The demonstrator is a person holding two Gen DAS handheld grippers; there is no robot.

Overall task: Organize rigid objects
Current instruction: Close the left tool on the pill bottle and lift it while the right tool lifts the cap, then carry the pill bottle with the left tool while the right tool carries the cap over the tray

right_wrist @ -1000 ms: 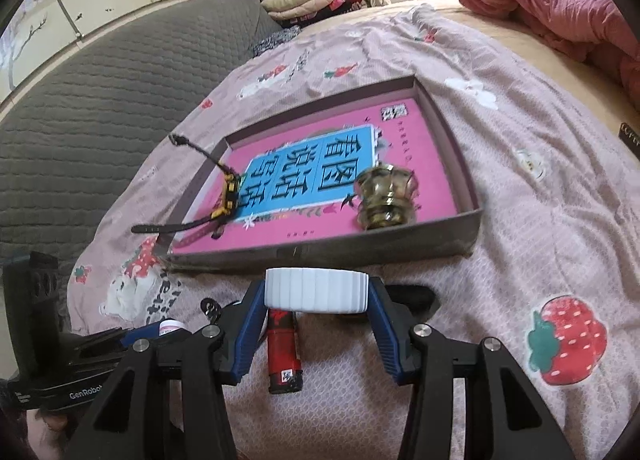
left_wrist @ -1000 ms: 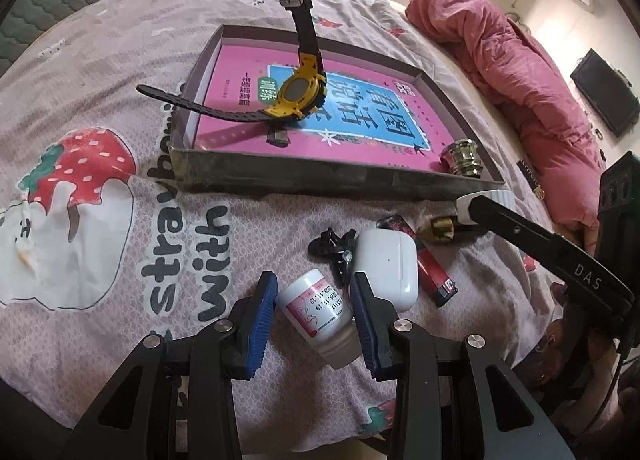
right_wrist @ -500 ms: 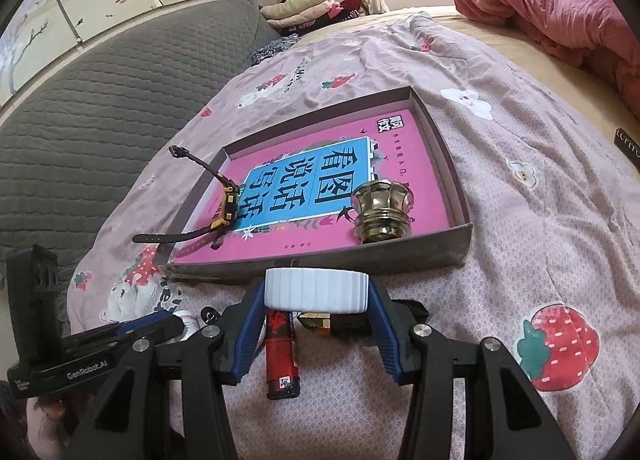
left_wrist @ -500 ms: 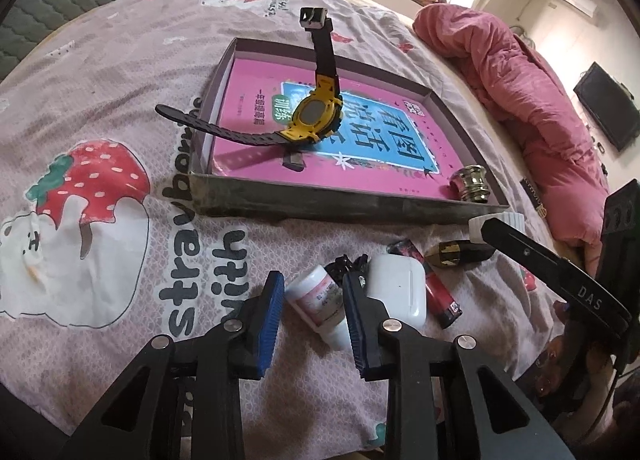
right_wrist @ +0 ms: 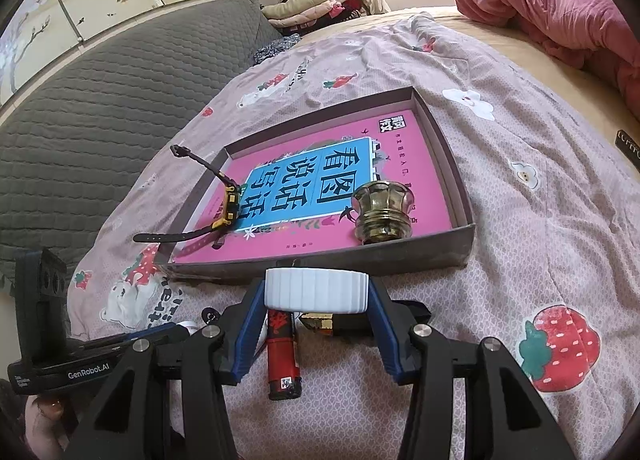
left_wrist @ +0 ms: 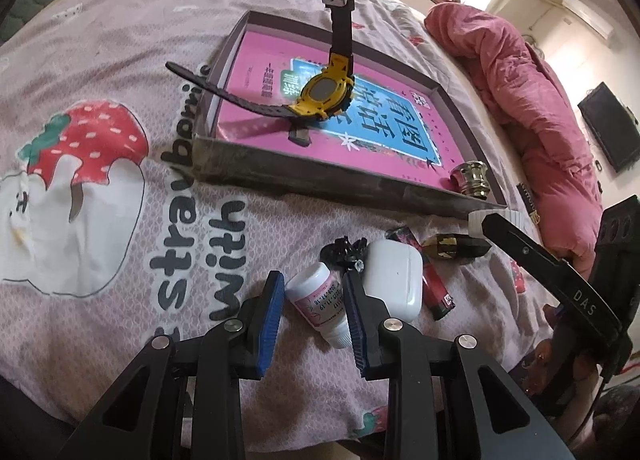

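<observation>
My left gripper [left_wrist: 314, 310] has its blue pads around a small white bottle with a pink label [left_wrist: 320, 302], which lies on the bedspread; the right pad touches it, a small gap shows at the left. My right gripper [right_wrist: 316, 324] is shut on a white ribbed cap [right_wrist: 316, 289] and holds it above the bed in front of the shallow box [right_wrist: 464, 238]. The box holds a pink book [left_wrist: 260, 80], a yellow watch [left_wrist: 326, 90] and a brass knob [right_wrist: 382, 210].
Beside the bottle lie a white earbud case [left_wrist: 396, 278], a black clip [left_wrist: 344, 250], a red lighter [right_wrist: 282, 356] and a dark gold-banded piece [left_wrist: 456, 246]. A pink quilt [left_wrist: 532, 100] is piled at the bed's far right. A grey quilted headboard [right_wrist: 100, 100] stands behind.
My left gripper's pads have closed in around the white bottle. My right gripper, still holding the cap, has drawn back slightly from the box.
</observation>
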